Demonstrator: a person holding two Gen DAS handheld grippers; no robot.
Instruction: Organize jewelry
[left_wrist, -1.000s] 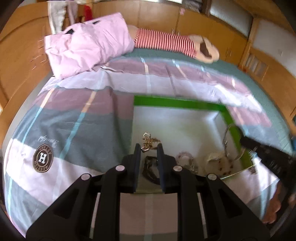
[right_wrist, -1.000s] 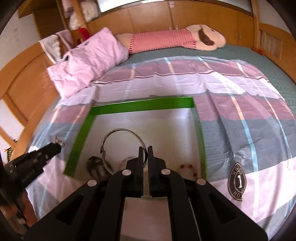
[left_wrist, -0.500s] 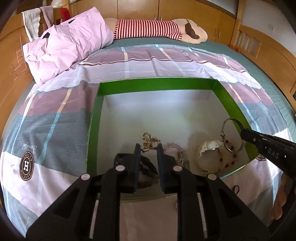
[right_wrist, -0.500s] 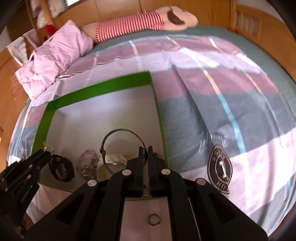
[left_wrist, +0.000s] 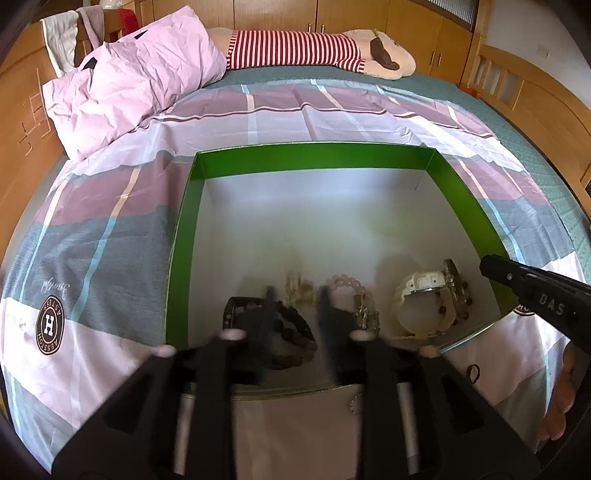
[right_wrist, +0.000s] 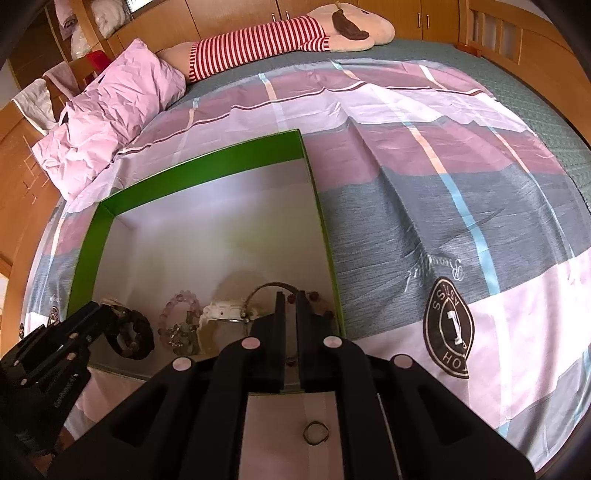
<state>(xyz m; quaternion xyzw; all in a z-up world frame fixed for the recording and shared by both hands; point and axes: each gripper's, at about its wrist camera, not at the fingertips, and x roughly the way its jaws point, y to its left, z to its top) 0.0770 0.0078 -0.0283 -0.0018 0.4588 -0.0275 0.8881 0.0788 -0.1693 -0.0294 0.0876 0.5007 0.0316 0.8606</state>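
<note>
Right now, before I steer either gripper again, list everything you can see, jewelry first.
green box: 1, green walls, pale floor, on the bedspread
black bracelet: 1, black, box front left
gold piece: 1, gold, blurred, ahead of the left fingers
pink bead bracelet: 1, pink, box front middle
white watch: 1, white, box front right
thin metal bangle: 1, grey, leaning by the watch
dark bead strand: 1, reddish, box right corner
small ring: 1, dark, on the sheet outside the box
pillow: 1, pink, bed head
plush toy: 1, red-striped, far edge
left gripper: open, blurred
right gripper: open
</note>
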